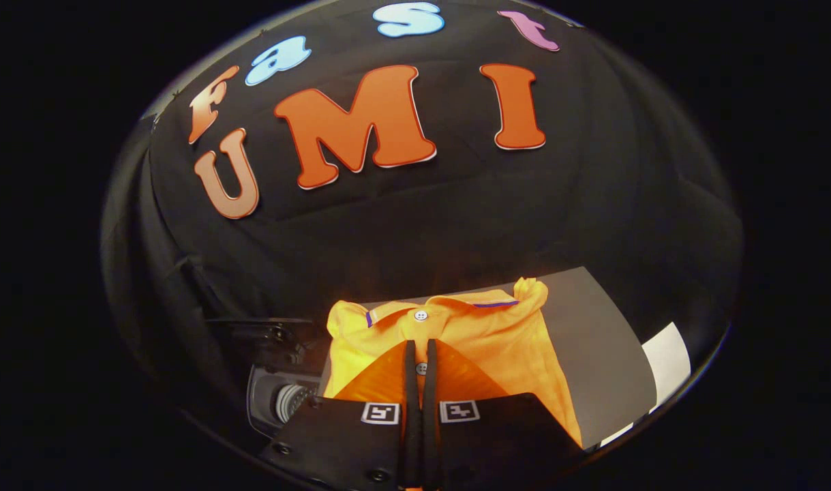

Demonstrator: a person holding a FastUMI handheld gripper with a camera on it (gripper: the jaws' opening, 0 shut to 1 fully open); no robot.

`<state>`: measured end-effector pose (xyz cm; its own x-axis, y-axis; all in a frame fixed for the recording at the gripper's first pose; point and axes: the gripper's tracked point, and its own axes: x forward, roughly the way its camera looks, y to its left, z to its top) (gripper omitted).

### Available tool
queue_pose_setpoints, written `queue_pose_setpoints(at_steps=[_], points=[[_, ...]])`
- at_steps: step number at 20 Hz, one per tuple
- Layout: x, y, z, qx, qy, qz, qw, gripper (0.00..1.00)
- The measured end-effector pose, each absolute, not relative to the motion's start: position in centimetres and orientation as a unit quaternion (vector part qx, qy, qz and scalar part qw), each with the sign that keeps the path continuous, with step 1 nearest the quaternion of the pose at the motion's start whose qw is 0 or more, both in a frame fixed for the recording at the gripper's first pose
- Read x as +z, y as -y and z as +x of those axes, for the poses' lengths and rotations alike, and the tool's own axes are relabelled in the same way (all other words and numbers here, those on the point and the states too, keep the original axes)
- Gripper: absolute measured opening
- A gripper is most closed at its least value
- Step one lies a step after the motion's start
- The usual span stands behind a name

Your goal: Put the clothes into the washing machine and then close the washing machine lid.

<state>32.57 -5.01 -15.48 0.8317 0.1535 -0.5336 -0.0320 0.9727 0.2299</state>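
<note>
An orange collared shirt [497, 348] with white buttons hangs bunched around my gripper [420, 351]. Both fingers stand close together and pinch the shirt's button placket just below the collar. The cloth is lifted off the grey table [592, 354] and drapes down on either side of the fingers. To the left of the fingers and lower down lies the washing machine [279, 402], its raised dark lid [258, 331] and the drum opening partly visible. The shirt's lower part is hidden behind the fingers.
A white sheet [667, 361] lies on the grey table beyond the shirt to the right. The black cloth wall [456, 218] stands behind everything.
</note>
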Motion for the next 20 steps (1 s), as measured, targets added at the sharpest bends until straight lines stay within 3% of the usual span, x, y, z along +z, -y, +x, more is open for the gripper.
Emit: queue_pose_setpoints(at_steps=[6,20], points=[[-10.5,-0.5,31.6,0.099,-0.235,0.121,0.959,0.08],[-4.8,-15.6,27.6,0.217,-0.199,0.125,0.947,0.08]])
